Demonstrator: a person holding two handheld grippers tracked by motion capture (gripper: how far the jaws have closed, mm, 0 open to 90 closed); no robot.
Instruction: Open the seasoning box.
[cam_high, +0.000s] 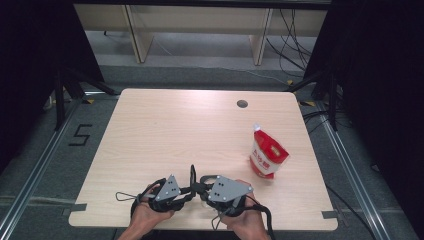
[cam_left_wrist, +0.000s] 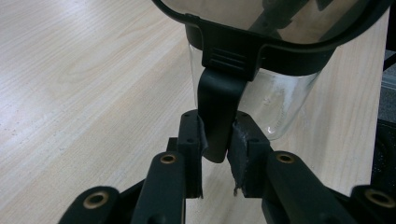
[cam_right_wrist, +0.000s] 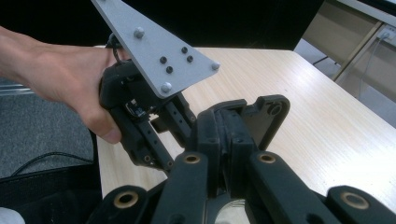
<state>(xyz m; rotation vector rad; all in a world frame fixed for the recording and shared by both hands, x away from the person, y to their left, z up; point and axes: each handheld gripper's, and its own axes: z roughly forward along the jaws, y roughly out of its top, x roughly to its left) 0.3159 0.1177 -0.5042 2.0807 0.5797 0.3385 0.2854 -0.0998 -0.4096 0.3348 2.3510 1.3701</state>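
A: Black plastic is sitting between both tools. What is it?

B: It is the frame of a clear-walled container (cam_left_wrist: 280, 107) with a black rim and a black tab hanging from it. In the left gripper view, the left tool (cam_left_wrist: 215, 154) is clamping that tab, with both jaws pressing on its sides. The glassy wall is showing just behind the tab, above the worktop (cam_left_wrist: 84, 84).

A: And the right tool?

B: In the right gripper view, the right tool (cam_right_wrist: 223, 154) is standing nearly closed on a black part of the same container (cam_right_wrist: 261, 116), whose latch-like corner is rising just past the jaws. The left tool (cam_right_wrist: 154, 116), with its grey three-cornered plate, is showing close beside it, held in the person's left hand (cam_right_wrist: 60, 84).

A: Where is all this happening?

B: In the high view, both tools, left (cam_high: 167, 192) and right (cam_high: 225, 192), are meeting at the near edge of the light wooden worktop (cam_high: 190, 130), with the container (cam_high: 194, 186) between them. A red-and-white pouch (cam_high: 267, 155) is standing well apart, toward the right side.
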